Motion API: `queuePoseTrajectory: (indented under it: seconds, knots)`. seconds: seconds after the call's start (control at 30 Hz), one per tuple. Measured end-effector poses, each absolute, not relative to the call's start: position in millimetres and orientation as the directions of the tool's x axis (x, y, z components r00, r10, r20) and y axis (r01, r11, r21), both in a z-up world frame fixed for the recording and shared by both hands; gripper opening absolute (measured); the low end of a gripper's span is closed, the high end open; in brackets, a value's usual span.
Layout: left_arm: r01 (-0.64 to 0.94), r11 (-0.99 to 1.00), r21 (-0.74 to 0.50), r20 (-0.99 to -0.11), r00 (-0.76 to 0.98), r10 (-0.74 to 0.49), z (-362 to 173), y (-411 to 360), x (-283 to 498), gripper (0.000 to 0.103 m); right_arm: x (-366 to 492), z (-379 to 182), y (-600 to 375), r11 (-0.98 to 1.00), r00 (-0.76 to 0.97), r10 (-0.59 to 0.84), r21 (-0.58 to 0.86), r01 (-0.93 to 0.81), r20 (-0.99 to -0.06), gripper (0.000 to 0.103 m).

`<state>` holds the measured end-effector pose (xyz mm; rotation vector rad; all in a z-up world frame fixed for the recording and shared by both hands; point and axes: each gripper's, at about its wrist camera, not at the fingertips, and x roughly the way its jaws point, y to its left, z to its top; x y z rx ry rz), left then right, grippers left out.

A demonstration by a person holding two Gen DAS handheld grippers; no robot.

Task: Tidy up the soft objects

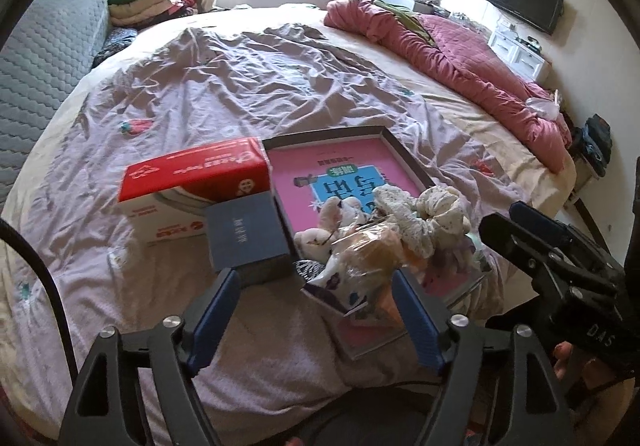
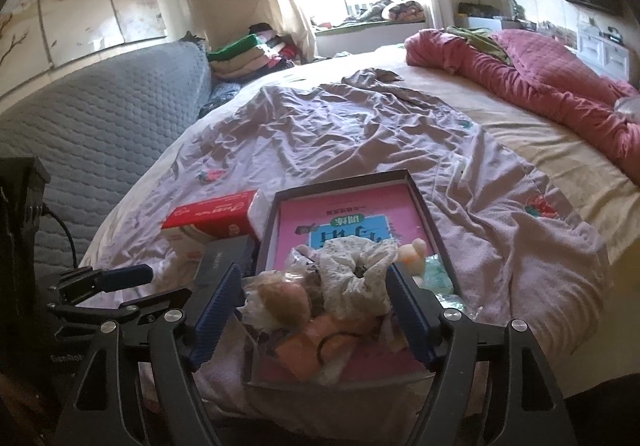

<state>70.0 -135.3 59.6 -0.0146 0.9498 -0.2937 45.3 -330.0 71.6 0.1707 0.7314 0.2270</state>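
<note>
A shallow dark tray [image 1: 408, 156] [image 2: 424, 202] with a pink book in it lies on the bed. Soft things are piled at its near end: a white lace scrunchie [image 1: 424, 214] [image 2: 356, 274], a small plush toy [image 1: 332, 218] [image 2: 414, 252], and a crinkly plastic-wrapped soft item [image 1: 368, 250] [image 2: 280, 298]. My left gripper [image 1: 316, 314] is open and empty, just short of the pile. My right gripper [image 2: 312, 310] is open, its fingers either side of the pile, holding nothing. It also shows at the right of the left wrist view [image 1: 532, 230].
A red and white box [image 1: 192, 186] [image 2: 216, 222] and a dark blue box [image 1: 248, 234] [image 2: 224, 262] sit left of the tray. A crumpled lilac sheet [image 1: 240, 78] covers the bed; a pink quilt [image 1: 460, 58] lies at right; folded clothes [image 1: 152, 2] at far left.
</note>
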Motion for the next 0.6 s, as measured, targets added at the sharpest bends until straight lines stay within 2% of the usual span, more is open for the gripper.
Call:
queuePoseTrajectory:
  seconds: [0.6]
  knots:
    - [0.115,0.987,-0.115,-0.776,0.609,-0.162,77.0,-103.2,38.1,0.081,19.8,87.0,-311.2,0.963,0.748,0.271,0.180,-0.203,-0.606,0.081]
